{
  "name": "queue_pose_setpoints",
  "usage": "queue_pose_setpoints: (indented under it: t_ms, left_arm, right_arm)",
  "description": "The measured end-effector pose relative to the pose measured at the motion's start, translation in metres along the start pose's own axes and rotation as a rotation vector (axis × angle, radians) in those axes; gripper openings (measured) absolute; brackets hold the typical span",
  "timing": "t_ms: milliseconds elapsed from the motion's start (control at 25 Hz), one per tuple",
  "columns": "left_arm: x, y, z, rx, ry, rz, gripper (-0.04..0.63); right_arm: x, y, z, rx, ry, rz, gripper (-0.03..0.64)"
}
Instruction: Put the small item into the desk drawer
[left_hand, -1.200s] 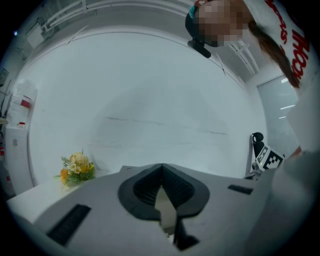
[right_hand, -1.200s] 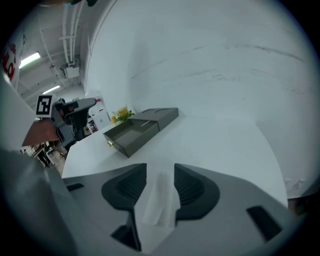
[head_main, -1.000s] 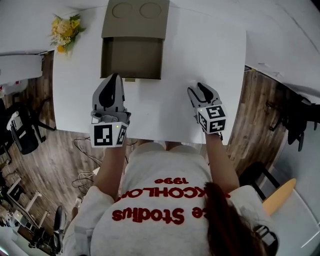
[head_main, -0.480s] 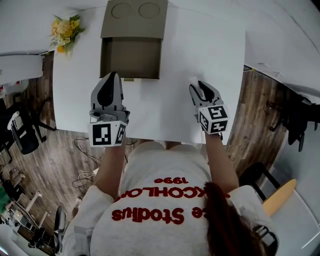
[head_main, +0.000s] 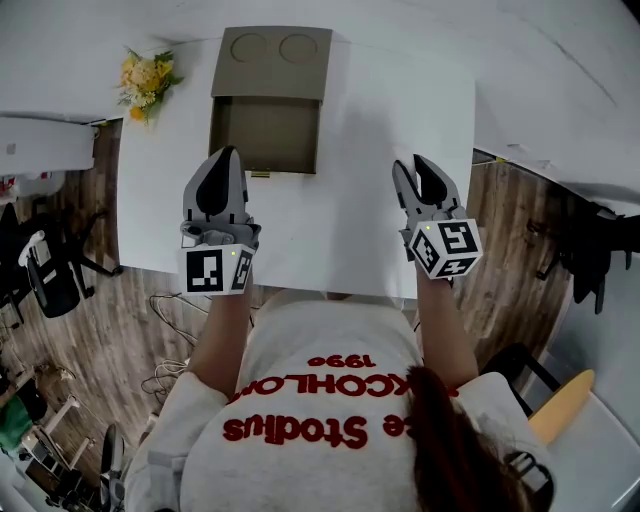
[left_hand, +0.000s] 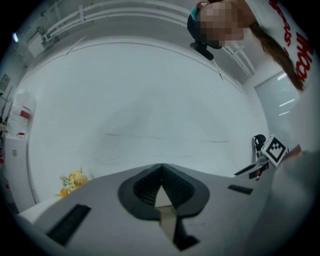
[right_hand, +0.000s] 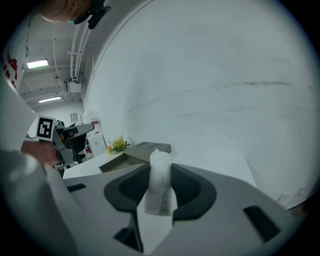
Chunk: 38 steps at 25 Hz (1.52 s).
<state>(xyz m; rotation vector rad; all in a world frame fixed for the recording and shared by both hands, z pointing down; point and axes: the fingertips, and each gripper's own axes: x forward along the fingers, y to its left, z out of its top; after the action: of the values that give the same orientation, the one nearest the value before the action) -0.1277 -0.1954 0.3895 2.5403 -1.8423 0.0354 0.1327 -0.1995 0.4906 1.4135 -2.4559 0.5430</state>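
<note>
The small white item stands upright between the jaws of my right gripper, which are closing and press on it. In the head view that right gripper hovers over the right part of the white desk; I cannot make out the item there. The brown desk drawer is pulled open, empty, under its unit top. My left gripper is shut just in front of the drawer, with nothing in its jaws.
A bunch of yellow flowers lies at the desk's far left corner. The desk's right edge is close beside the right gripper. Office chairs stand on the wooden floor to the left.
My right gripper's jaws have closed in on the white item and lifted it off the desk, shifting slightly right. The left gripper has stayed put.
</note>
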Motion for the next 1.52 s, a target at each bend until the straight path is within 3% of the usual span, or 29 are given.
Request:
queue_pose_setpoints:
  t_ms: [400, 760, 1080, 1520]
  left_arm:
    - [0.007, -0.002, 0.041, 0.009, -0.091, -0.005, 0.008]
    - [0.009, 0.0, 0.075, 0.028, -0.163, -0.021, 0.008]
    - [0.001, 0.005, 0.085, 0.044, -0.178, -0.006, 0.008]
    - [-0.037, 0.039, 0.086, 0.074, -0.156, 0.122, 0.007]
  right_arm:
    - [-0.037, 0.0, 0.096, -0.038, -0.273, -0.026, 0.133]
    - [-0.066, 0.017, 0.148, -0.058, -0.448, -0.025, 0.132]
    - [-0.069, 0.032, 0.162, -0.073, -0.475, 0.013, 0.132]
    - [-0.031, 0.082, 0.171, -0.085, -0.464, 0.193, 0.132]
